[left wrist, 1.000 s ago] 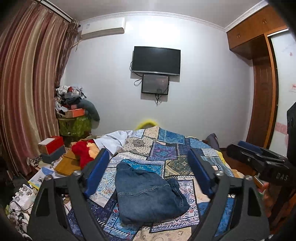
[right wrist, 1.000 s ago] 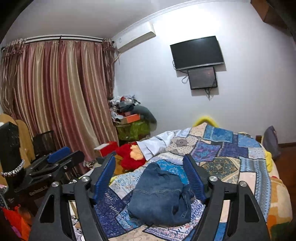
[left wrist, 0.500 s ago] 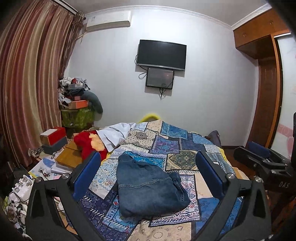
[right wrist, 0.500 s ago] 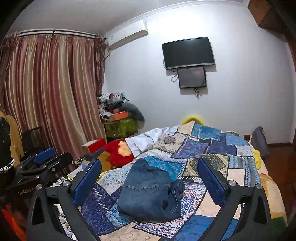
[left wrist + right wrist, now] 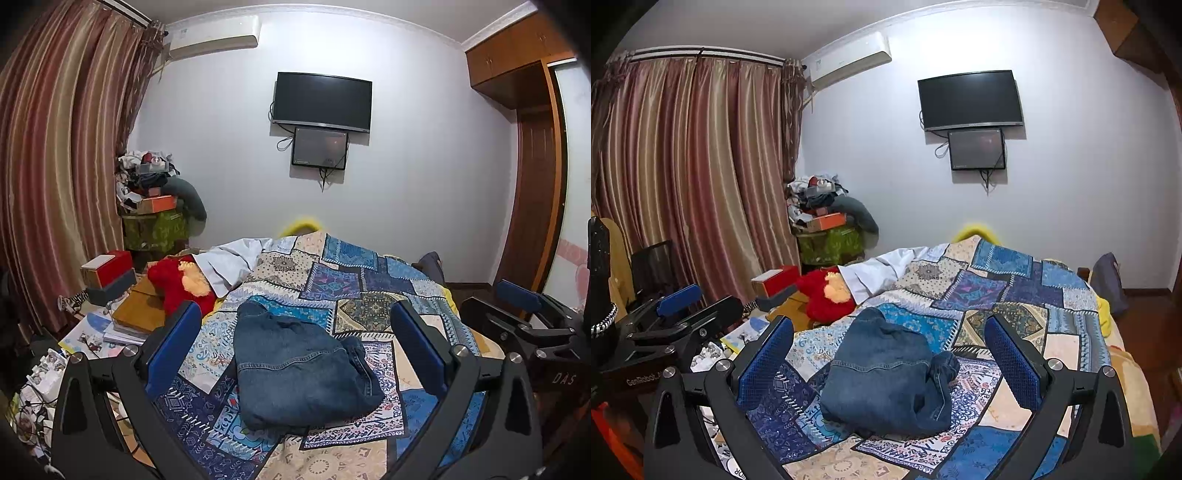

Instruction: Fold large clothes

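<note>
**Both jaws spread wide, folded jeans left on the bed**

Compared with a second ago, the jaws of the left hand-held gripper (image 5: 295,343) and the right hand-held gripper (image 5: 888,349) stand wider; both are now fully spread and pinch nothing. The denim jeans (image 5: 299,365) lie as a compact folded bundle on the patchwork bedspread (image 5: 354,280), near its front edge, and no pad touches them. I judge that the fold is finished and released. As for containers, a red box (image 5: 110,264) stands left of the bed with its lid closed, so its content is hidden. An orange box (image 5: 159,203) sits on the clutter pile by the curtain; I cannot tell its content.
</note>
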A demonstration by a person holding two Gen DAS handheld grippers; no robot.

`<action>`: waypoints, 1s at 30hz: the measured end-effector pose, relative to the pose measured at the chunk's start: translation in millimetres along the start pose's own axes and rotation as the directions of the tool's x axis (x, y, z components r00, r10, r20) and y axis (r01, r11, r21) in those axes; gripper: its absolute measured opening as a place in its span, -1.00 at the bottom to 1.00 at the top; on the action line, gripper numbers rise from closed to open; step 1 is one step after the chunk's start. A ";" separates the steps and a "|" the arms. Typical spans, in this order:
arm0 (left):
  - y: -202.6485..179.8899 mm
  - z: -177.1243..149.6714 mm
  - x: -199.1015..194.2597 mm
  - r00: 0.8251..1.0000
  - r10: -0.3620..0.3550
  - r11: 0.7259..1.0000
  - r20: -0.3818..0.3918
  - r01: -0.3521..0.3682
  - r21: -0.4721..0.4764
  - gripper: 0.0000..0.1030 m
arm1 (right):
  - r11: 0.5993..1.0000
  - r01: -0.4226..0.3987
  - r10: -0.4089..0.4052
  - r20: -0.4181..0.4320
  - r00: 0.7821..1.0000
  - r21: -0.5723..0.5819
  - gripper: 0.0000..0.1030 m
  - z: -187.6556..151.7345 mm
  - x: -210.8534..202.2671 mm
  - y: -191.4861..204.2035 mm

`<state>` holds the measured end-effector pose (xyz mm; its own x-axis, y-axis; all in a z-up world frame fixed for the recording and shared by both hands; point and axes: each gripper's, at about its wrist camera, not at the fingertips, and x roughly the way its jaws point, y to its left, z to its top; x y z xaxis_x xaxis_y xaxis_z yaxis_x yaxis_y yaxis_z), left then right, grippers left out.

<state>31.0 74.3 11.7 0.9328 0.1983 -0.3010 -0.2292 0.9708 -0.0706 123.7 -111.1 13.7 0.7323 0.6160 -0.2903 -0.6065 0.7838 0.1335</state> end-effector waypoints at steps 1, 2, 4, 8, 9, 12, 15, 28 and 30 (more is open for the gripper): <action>0.3 0.2 0.7 1.000 -0.001 1.000 -0.001 0.001 -0.001 1.00 | 1.000 0.000 0.000 -0.001 1.000 -0.001 0.99 -0.2 0.2 -0.1; 0.8 0.0 0.9 1.000 -0.001 1.000 -0.002 0.001 -0.002 1.00 | 1.000 0.000 0.000 -0.001 1.000 -0.001 0.99 -0.1 0.0 0.0; 1.1 -0.1 1.4 1.000 0.003 1.000 -0.004 -0.003 -0.001 1.00 | 1.000 -0.001 0.001 0.000 1.000 0.000 0.99 -0.3 -0.1 -0.1; 2.2 -0.9 3.8 1.000 0.005 1.000 -0.010 -0.005 -0.003 1.00 | 1.000 -0.001 0.001 -0.002 1.000 0.000 0.99 -0.6 0.0 -0.4; 2.5 -1.1 4.1 1.000 0.005 1.000 -0.012 -0.005 -0.004 1.00 | 1.000 0.000 0.000 -0.001 1.000 0.000 0.99 0.2 -0.3 -0.3; 3.3 -1.1 5.1 1.000 0.005 1.000 -0.014 -0.005 -0.009 1.00 | 1.000 0.000 0.000 -0.001 1.000 0.000 0.99 -0.3 0.3 -0.5; 3.7 -1.2 5.3 1.000 0.005 1.000 -0.015 -0.005 -0.008 1.00 | 1.000 0.001 -0.001 -0.002 1.000 -0.001 0.99 -0.6 0.7 -0.6; 6.0 -1.3 7.4 1.000 0.006 1.000 -0.023 -0.006 -0.016 1.00 | 1.000 0.002 -0.002 -0.001 1.000 -0.001 1.00 -1.1 0.4 -1.6; 7.1 -1.2 7.7 1.000 0.003 1.000 -0.025 -0.003 -0.019 1.00 | 1.000 0.000 0.000 -0.001 1.000 0.000 1.00 -0.6 0.2 -1.6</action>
<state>36.2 82.5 7.8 0.9250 0.1978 -0.3244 -0.2376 0.9674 -0.0874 124.6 -112.3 12.9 0.7320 0.6159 -0.2913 -0.6065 0.7839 0.1332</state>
